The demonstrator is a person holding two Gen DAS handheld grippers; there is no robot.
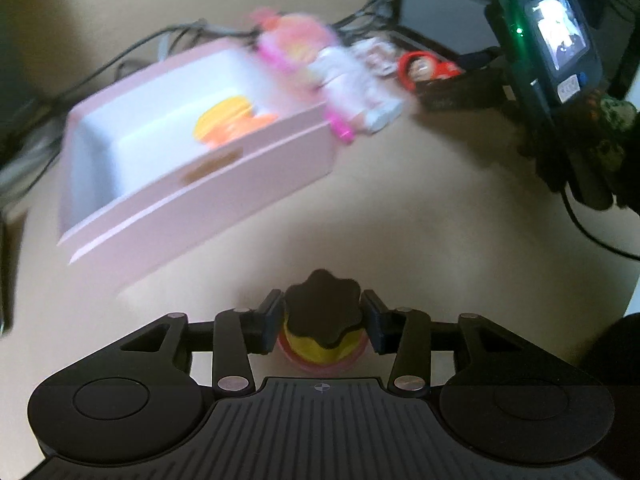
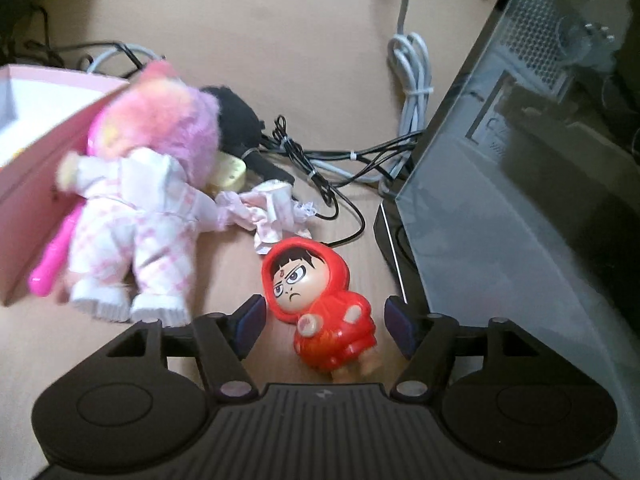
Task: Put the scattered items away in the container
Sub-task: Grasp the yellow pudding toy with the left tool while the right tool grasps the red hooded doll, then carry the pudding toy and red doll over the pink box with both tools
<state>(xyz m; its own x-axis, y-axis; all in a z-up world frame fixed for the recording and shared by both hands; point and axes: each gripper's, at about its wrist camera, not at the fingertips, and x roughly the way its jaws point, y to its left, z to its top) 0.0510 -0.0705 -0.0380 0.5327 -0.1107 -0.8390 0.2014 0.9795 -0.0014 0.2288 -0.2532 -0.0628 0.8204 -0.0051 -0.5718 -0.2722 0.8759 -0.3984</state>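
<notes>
Clamped in the left tongs (image 1: 322, 322) is a black-topped yellow toy (image 1: 322, 330), hanging over the bench (image 1: 420, 208) near the pink box (image 1: 192, 168), which is holding one orange-yellow toy (image 1: 228, 122). The right tongs (image 2: 324, 320) are standing apart around one red hooded figure (image 2: 320, 304); closing and lifting seems next. One pink-haired doll (image 2: 140, 208) is lying beside the box.

Glossy moulded plastic on red hooded figure (image 2: 320, 308). Soft cloth body, fuzzy plush hair on doll (image 2: 136, 216). Matt pink box (image 1: 192, 152), smooth white inside. Matt smooth tan tabletop (image 2: 300, 40). Ribbed matt black plastic on right gripper (image 2: 324, 320). Rubbery-looking grey cable (image 2: 412, 76).
</notes>
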